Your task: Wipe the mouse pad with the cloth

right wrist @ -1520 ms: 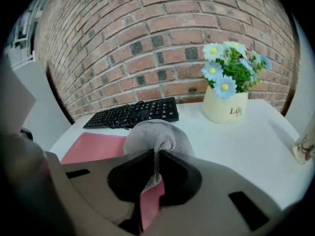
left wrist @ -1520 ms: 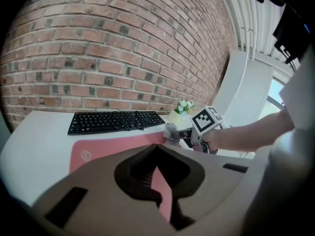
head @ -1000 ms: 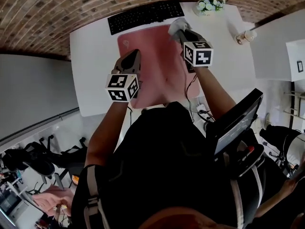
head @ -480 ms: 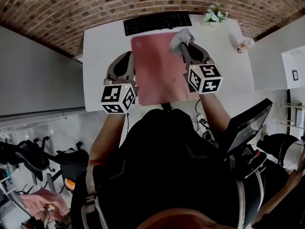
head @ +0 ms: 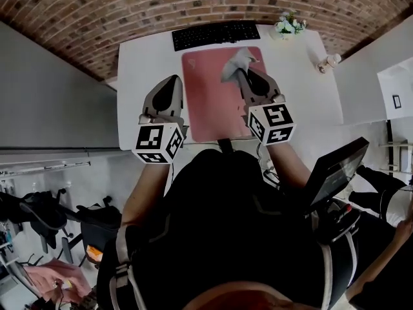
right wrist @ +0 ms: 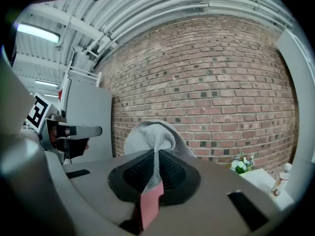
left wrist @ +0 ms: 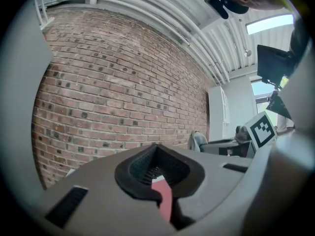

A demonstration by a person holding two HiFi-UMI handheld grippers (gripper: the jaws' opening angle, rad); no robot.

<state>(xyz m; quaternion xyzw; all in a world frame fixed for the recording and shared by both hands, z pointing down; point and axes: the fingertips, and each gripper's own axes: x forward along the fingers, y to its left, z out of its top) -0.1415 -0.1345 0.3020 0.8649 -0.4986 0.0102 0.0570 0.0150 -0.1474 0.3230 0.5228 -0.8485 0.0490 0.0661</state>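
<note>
The pink mouse pad [head: 213, 105] lies on the white desk [head: 297, 82], just in front of the keyboard. My right gripper [head: 242, 76] is over the pad's far right part, shut on a grey cloth [head: 236, 62] that bunches up past its tips. In the right gripper view the cloth [right wrist: 151, 135] rises out of the closed jaws [right wrist: 156, 173], and a sliver of the pink pad [right wrist: 150, 205] shows below. My left gripper [head: 168, 88] hovers at the pad's left edge, over the desk. Its jaws [left wrist: 157, 173] are shut and hold nothing, with a strip of the pink pad [left wrist: 165, 200] below them.
A black keyboard [head: 216, 35] lies along the desk's far edge by the brick wall. A small pot of flowers [head: 287, 23] stands at the far right corner, a small bottle [head: 326, 61] near the right edge. A cable [head: 263, 155] hangs off the near edge.
My right gripper has drawn the cloth from the pad's far right corner a little nearer and to the left. My left gripper moved from over the pad's left edge to just beside it.
</note>
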